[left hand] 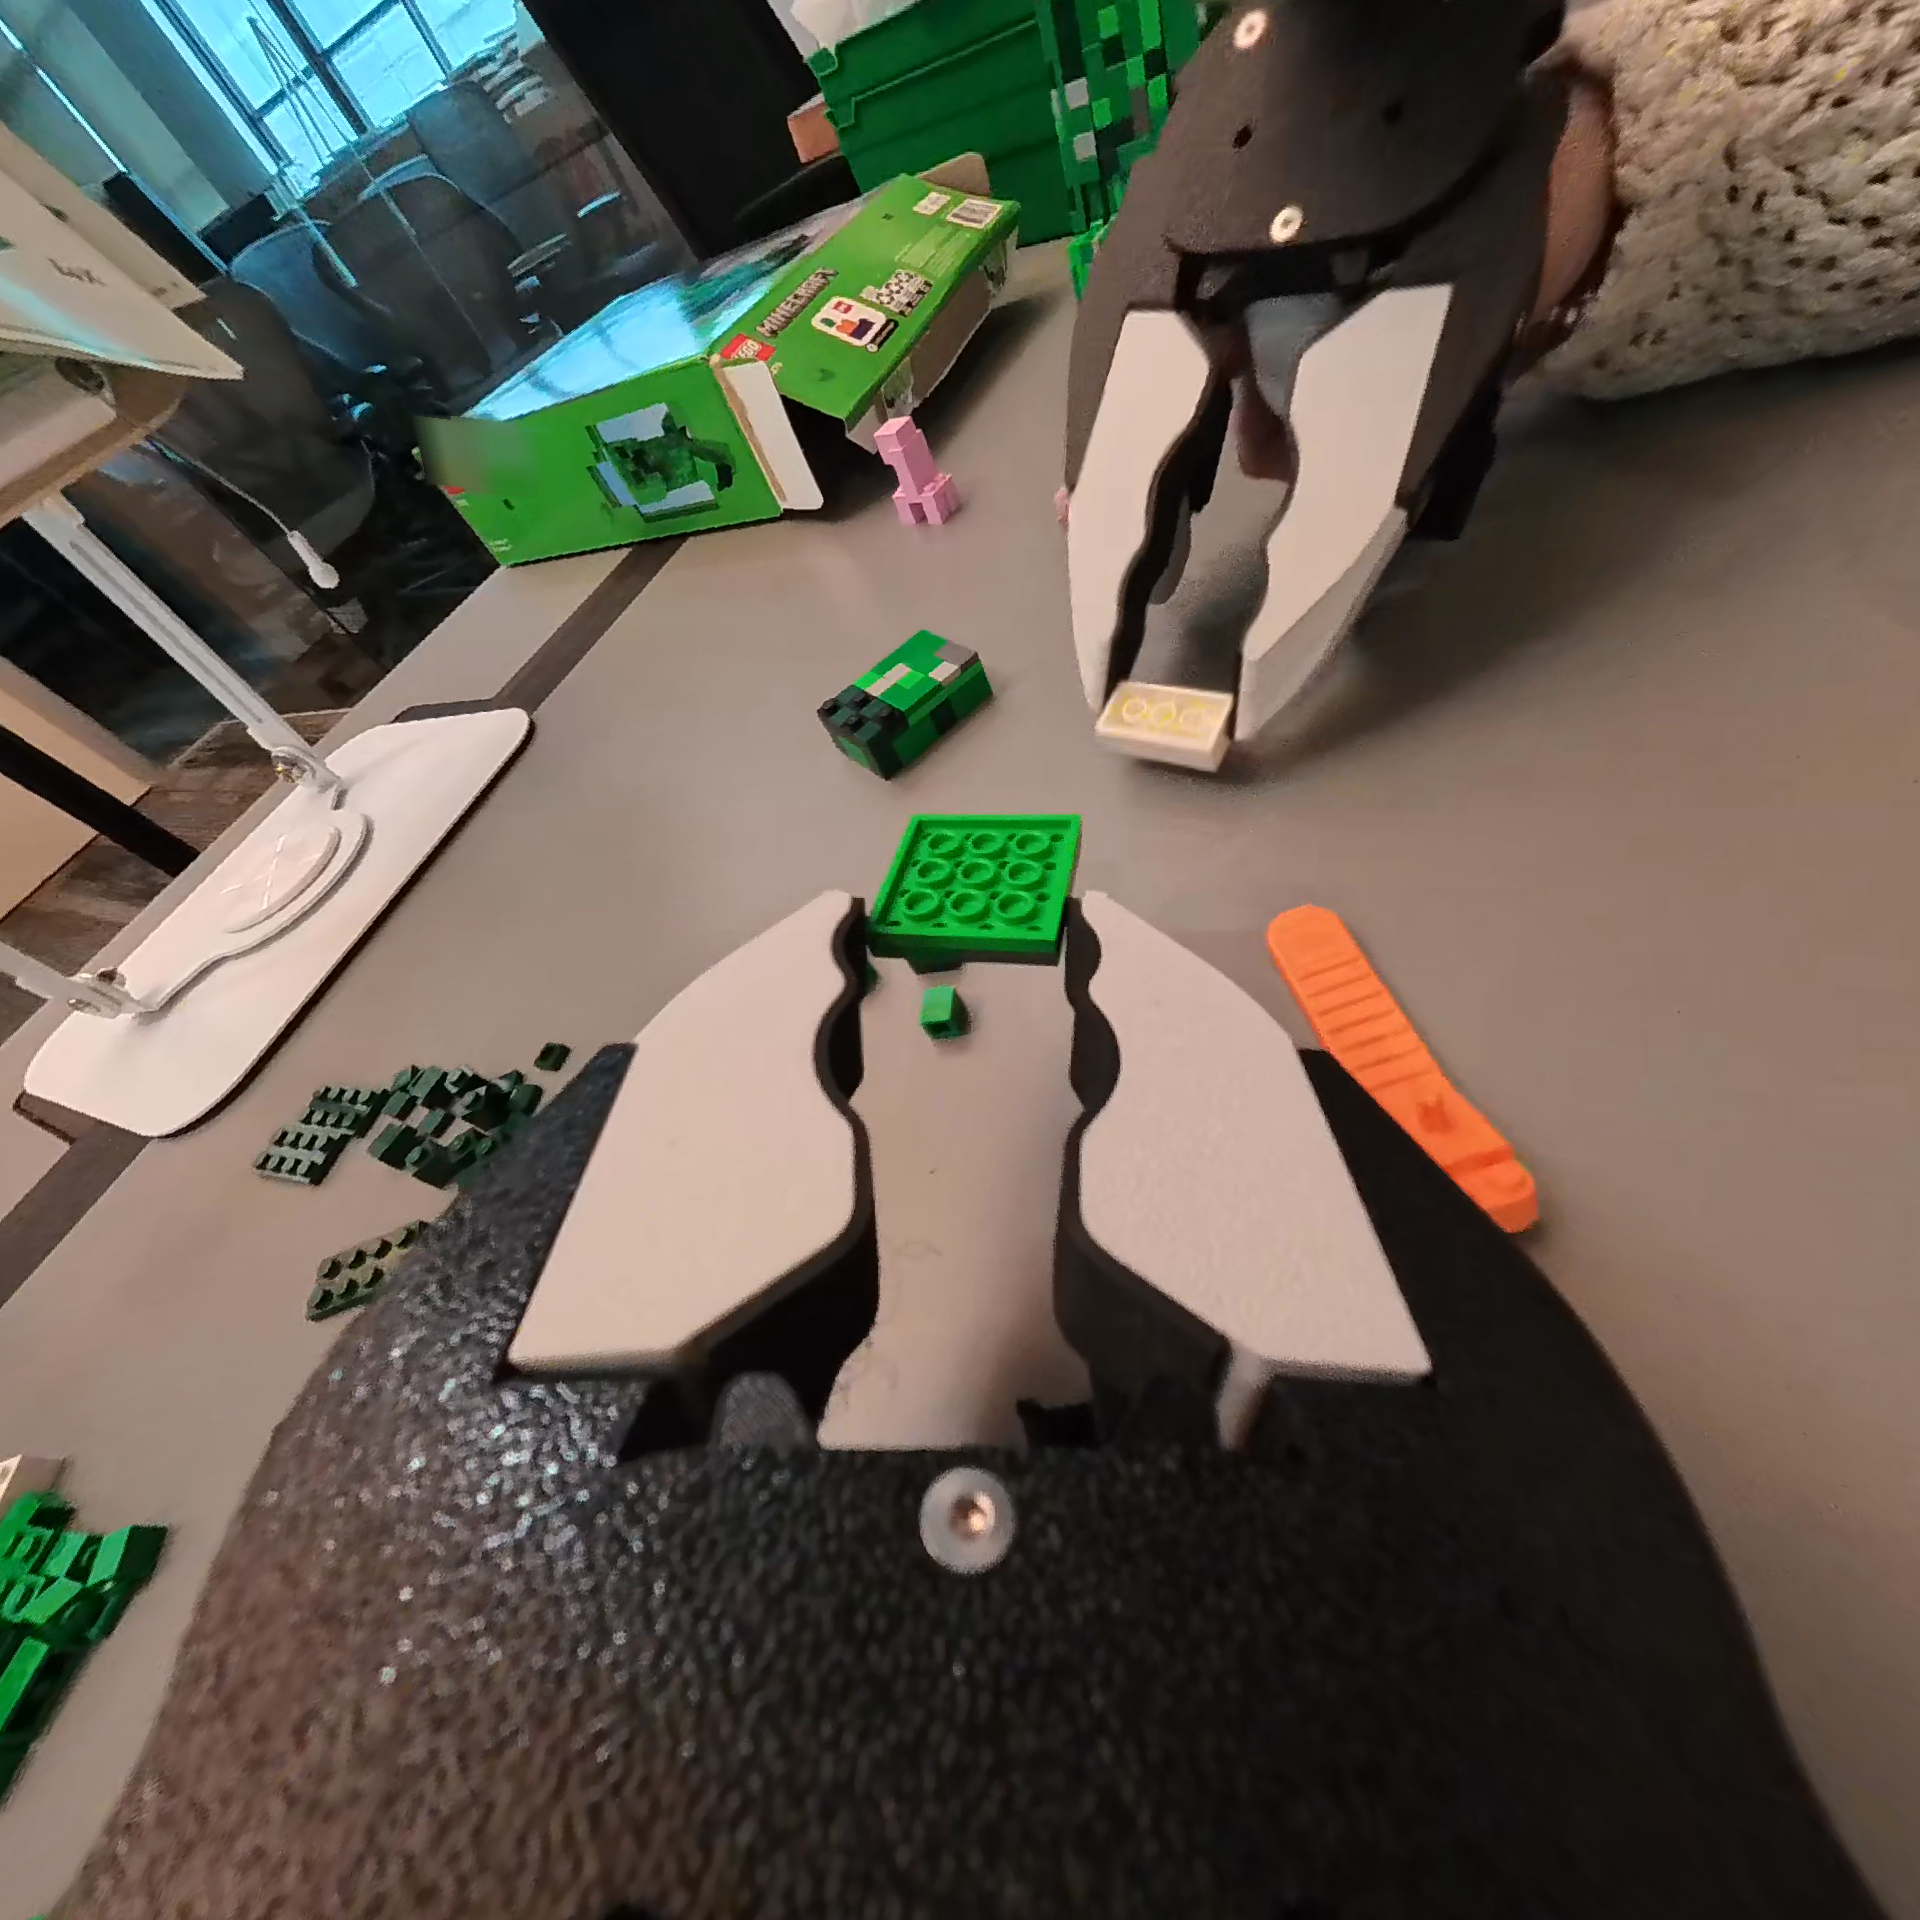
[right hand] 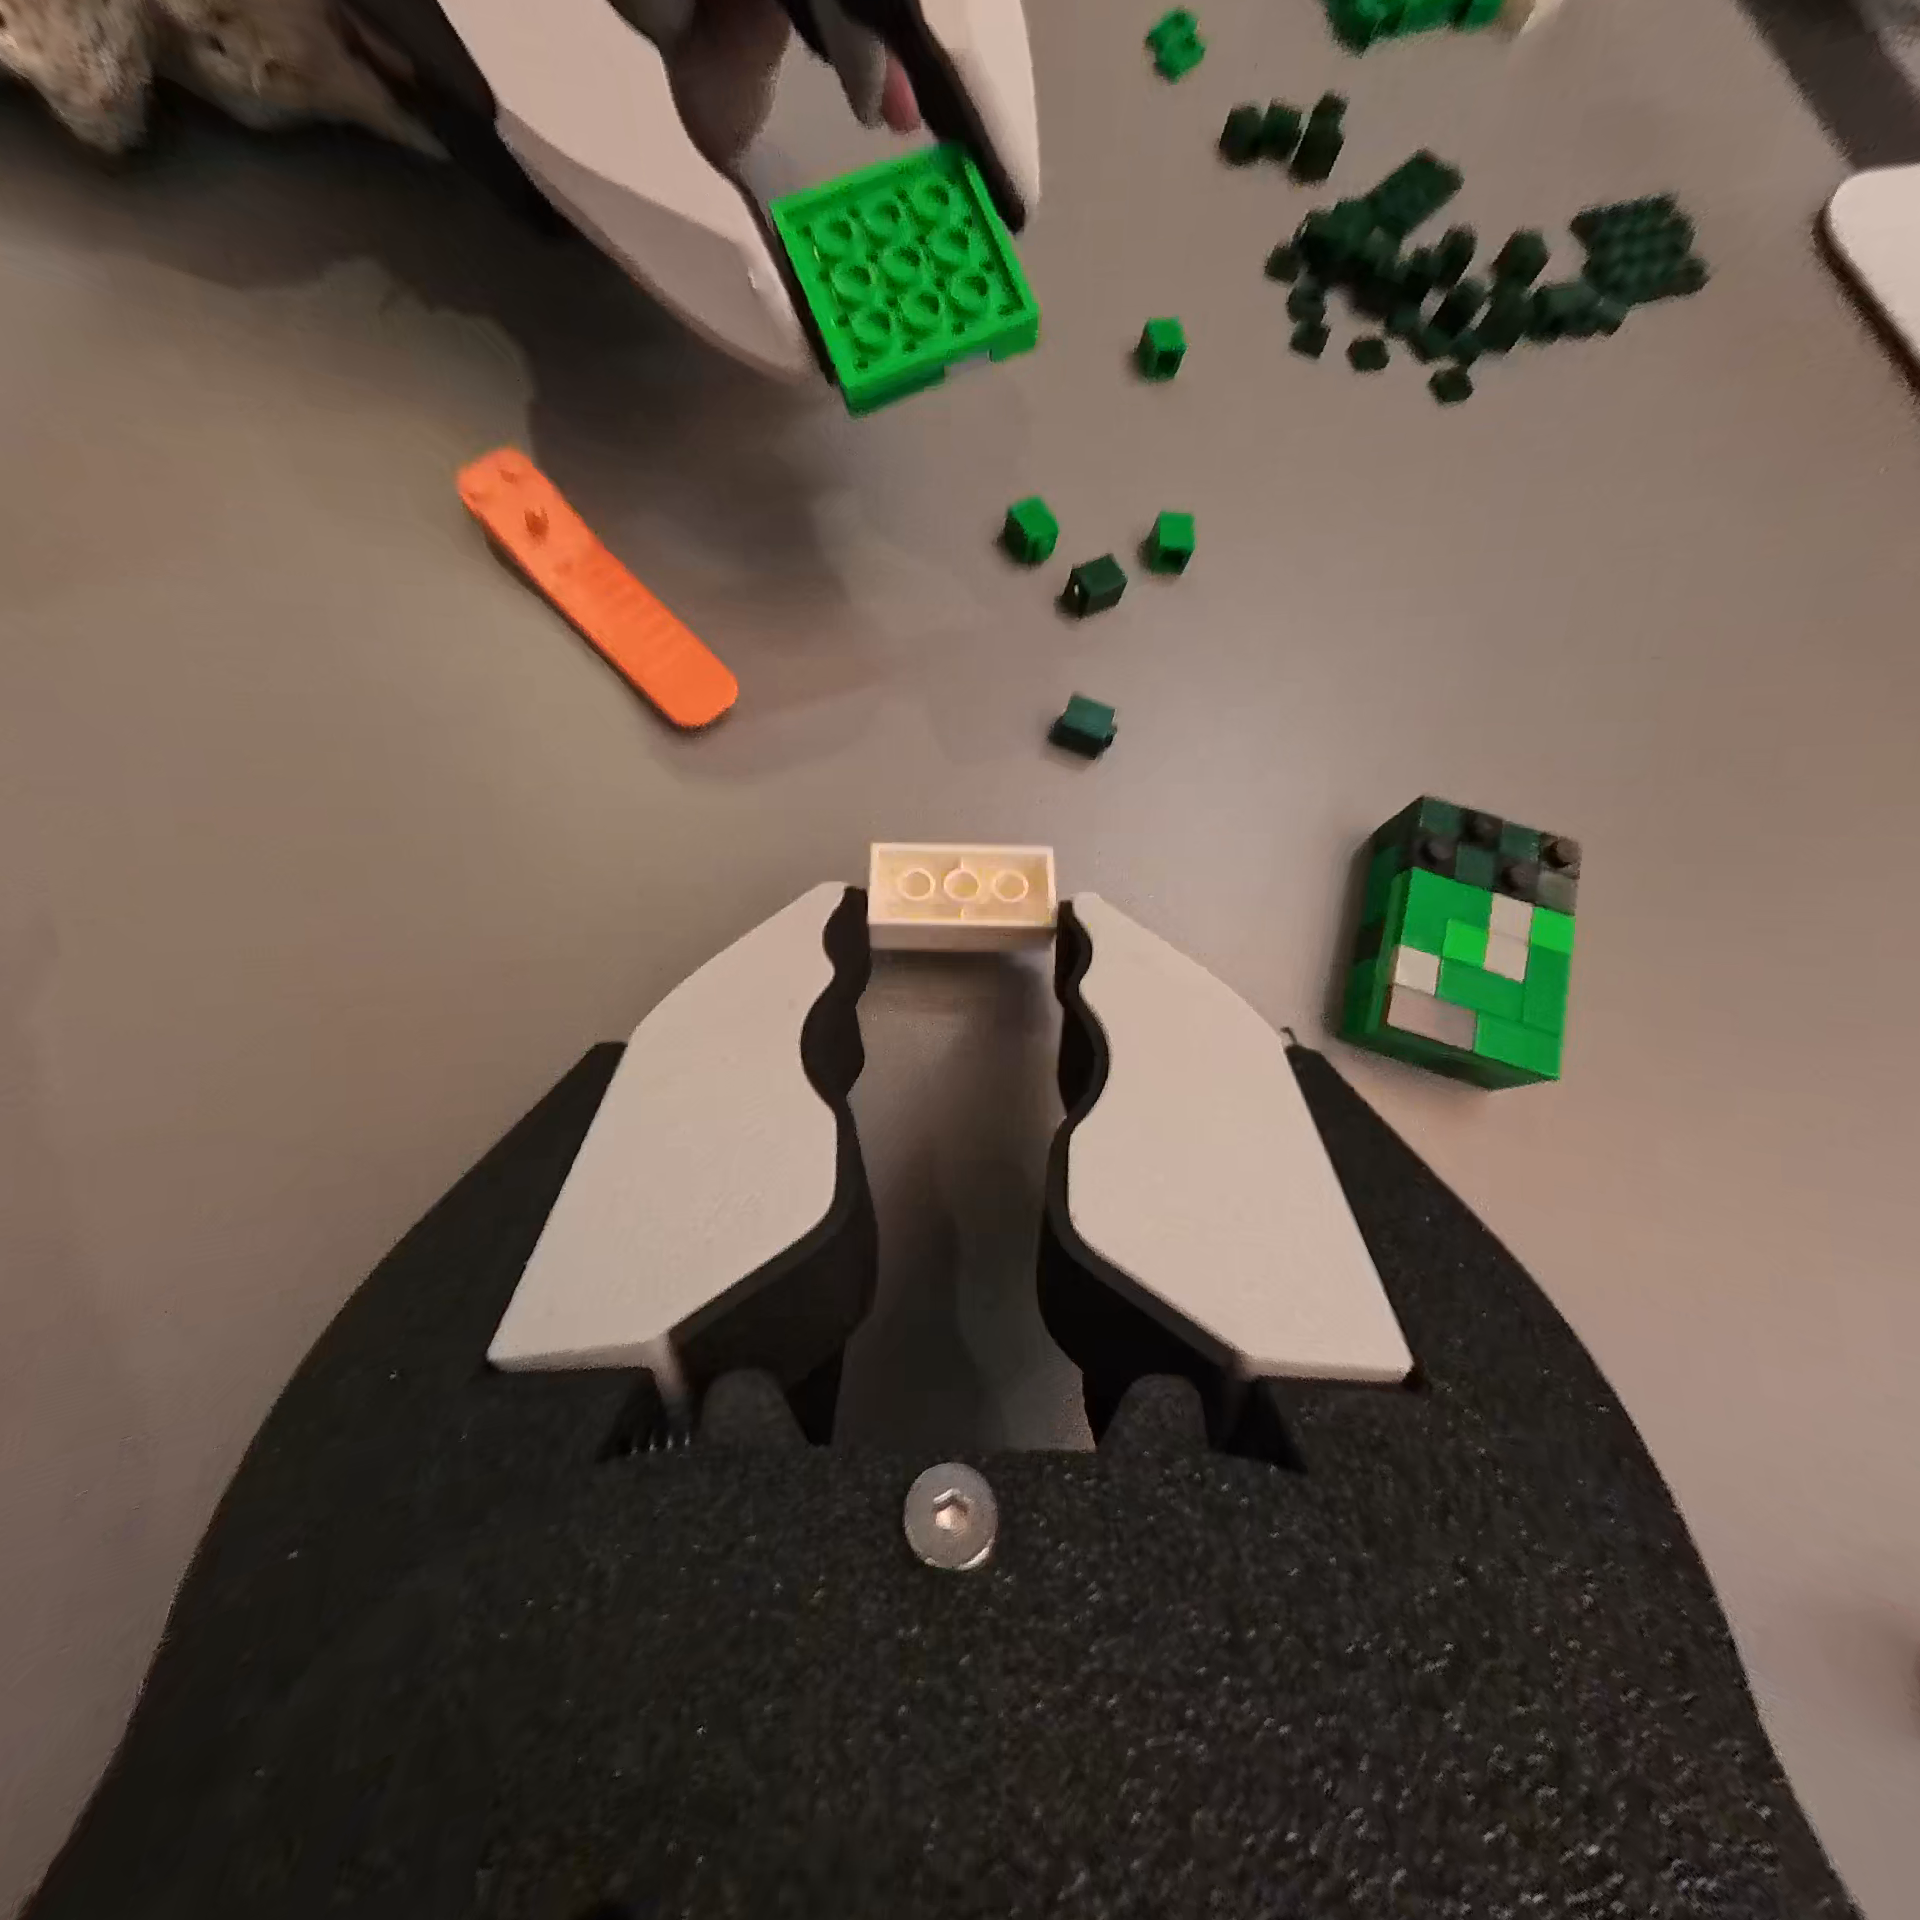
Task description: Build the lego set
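My left claw [left hand: 971, 914] is clamped on a bright green square plate [left hand: 975, 883], held underside-up at the fingertips above the grey counter [left hand: 1558, 935]. A tiny green brick [left hand: 943, 1010] lies on the counter just under it, between my fingers. In the right wrist view the same plate [right hand: 906, 275] shows at the far end, pinched by the left claw [right hand: 883, 197].

My right claw [right hand: 961, 914] grips a white brick [right hand: 961, 896] across its short ends, underside with three round tubes facing the camera. From the left view I see that claw [left hand: 1169, 727] to the far right, tips down close to the counter with the white brick [left hand: 1166, 720] at its tips; a knitted sleeve [left hand: 1756, 197] is behind it.

An orange brick separator [left hand: 1392, 1060] lies flat on the counter to the right of my left claw. A built green block with grey and dark patches [left hand: 906, 701] sits beyond the plate, and to the right of my right claw in the other view [right hand: 1470, 951]. Dark green pieces [left hand: 405, 1127] are heaped near left, with bright green ones [left hand: 62, 1590] at the left edge. Loose small bricks [right hand: 1091, 587] are scattered between the two claws.

Farther off I see a pink figure [left hand: 914, 473], the opened green box [left hand: 717, 416] on its side, and a white stand base [left hand: 281, 904] at left.
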Motion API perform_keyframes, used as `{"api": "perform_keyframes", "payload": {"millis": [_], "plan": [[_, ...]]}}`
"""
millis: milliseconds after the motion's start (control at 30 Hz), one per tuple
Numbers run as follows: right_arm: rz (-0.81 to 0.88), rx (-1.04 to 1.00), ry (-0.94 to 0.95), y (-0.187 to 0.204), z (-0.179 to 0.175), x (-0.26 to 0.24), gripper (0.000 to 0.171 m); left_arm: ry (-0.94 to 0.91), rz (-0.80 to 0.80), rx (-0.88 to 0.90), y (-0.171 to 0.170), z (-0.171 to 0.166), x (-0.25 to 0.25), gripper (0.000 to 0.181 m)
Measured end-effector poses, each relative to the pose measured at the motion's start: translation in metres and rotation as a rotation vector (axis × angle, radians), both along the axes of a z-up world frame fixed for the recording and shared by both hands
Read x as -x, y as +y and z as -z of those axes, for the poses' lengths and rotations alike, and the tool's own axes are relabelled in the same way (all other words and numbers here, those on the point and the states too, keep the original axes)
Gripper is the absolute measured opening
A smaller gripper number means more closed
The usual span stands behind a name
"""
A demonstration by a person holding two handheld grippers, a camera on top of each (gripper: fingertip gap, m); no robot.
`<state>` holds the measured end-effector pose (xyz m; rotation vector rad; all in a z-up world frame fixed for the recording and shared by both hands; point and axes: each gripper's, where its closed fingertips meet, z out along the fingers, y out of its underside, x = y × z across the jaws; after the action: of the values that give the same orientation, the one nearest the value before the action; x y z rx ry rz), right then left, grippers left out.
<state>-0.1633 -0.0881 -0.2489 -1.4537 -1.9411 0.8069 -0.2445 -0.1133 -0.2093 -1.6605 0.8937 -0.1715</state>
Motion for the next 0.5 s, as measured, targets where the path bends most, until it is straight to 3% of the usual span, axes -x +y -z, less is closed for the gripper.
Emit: {"api": "perform_keyframes", "payload": {"millis": [100,267,367,500], "plan": [[0.0,-0.031,0.012,0.009,-0.003,-0.001,0.045,0.012,0.006,0.002,-0.001,0.001,-0.002,0.036],[0.125,-0.05,0.112,0.059,-0.021,0.004,0.045,0.015,0.005,0.003,0.0,0.002,-0.001,0.036],[0.199,-0.103,0.056,0.09,-0.01,0.003,0.054,0.017,0.005,0.004,0.0,0.002,-0.001,0.036],[0.186,-0.09,0.026,0.097,0.001,0.01,0.057,0.021,0.006,0.005,0.0,0.003,-0.001,0.036]]}}
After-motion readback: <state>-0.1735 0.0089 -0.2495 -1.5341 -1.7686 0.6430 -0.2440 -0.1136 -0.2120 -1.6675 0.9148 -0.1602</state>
